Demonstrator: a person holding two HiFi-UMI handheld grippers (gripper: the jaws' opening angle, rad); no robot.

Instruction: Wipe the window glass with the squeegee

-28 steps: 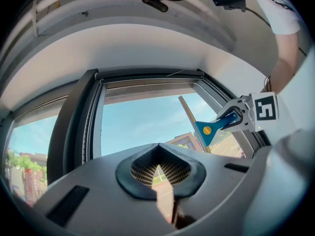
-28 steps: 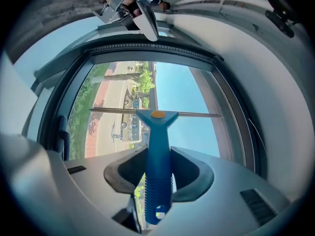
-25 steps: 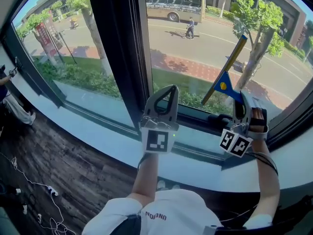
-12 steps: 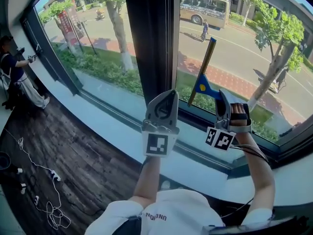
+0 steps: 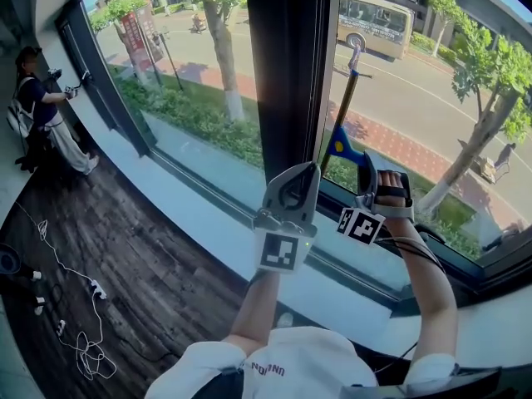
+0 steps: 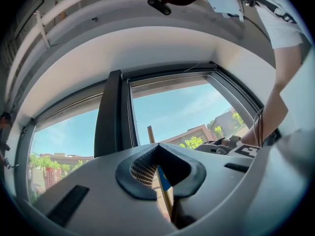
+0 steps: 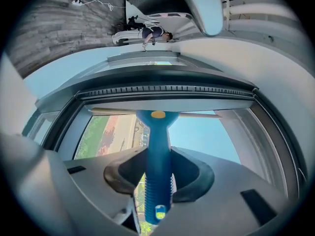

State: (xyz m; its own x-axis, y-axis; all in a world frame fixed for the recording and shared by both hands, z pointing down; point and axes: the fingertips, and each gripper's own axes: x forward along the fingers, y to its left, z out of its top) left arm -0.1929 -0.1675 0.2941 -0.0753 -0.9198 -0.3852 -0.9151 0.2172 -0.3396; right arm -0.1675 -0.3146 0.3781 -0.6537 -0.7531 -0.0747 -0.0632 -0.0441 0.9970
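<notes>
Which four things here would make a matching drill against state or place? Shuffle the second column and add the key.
Things:
1. left gripper
2. right gripper
3. bus
4. white cable

States or places:
A. lying on the dark wood floor
B. shut, nothing between the jaws
C. outside, on the road
D. shut on the squeegee

Pairs: 1-B, 2-D, 3-C, 4-A
</notes>
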